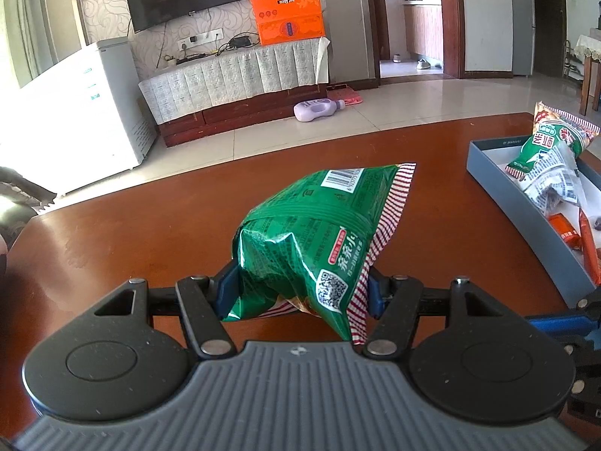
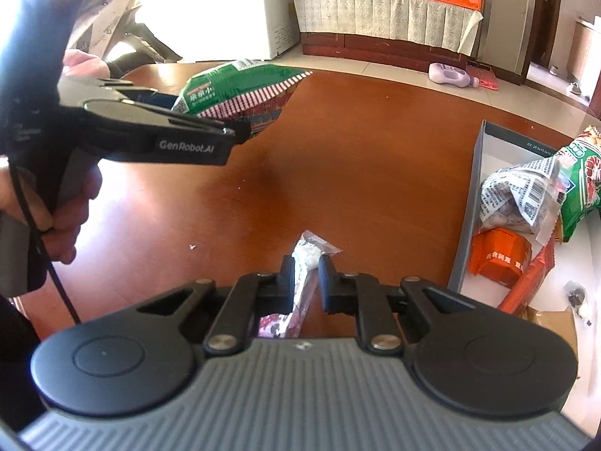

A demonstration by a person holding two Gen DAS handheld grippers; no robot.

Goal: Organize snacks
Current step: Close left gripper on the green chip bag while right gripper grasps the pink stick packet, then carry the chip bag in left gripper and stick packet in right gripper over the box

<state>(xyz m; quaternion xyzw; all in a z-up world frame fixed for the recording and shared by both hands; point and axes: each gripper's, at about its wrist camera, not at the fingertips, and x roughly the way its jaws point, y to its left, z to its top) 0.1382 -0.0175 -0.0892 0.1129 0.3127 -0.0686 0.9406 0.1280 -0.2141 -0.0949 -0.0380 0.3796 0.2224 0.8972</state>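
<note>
My left gripper (image 1: 300, 289) is shut on a green snack bag (image 1: 319, 233) with a red-striped edge and holds it above the brown table (image 1: 150, 233). In the right wrist view the left gripper (image 2: 240, 131) and its green bag (image 2: 240, 86) hang at the upper left. My right gripper (image 2: 306, 274) is shut on a small clear packet with white pieces (image 2: 306, 259), low over the table. A grey box (image 1: 526, 218) at the right holds another green bag (image 1: 544, 143), a printed clear bag (image 1: 552, 184) and orange packets (image 1: 563, 229). The box shows at the right of the right wrist view (image 2: 469, 206).
The table's far edge curves in front of a tiled floor (image 1: 375, 112). On the floor lies a purple bottle (image 1: 317, 109). A TV cabinet (image 1: 233, 86) and a white freezer (image 1: 82, 112) stand beyond. A small dark object (image 2: 576, 297) lies in the box.
</note>
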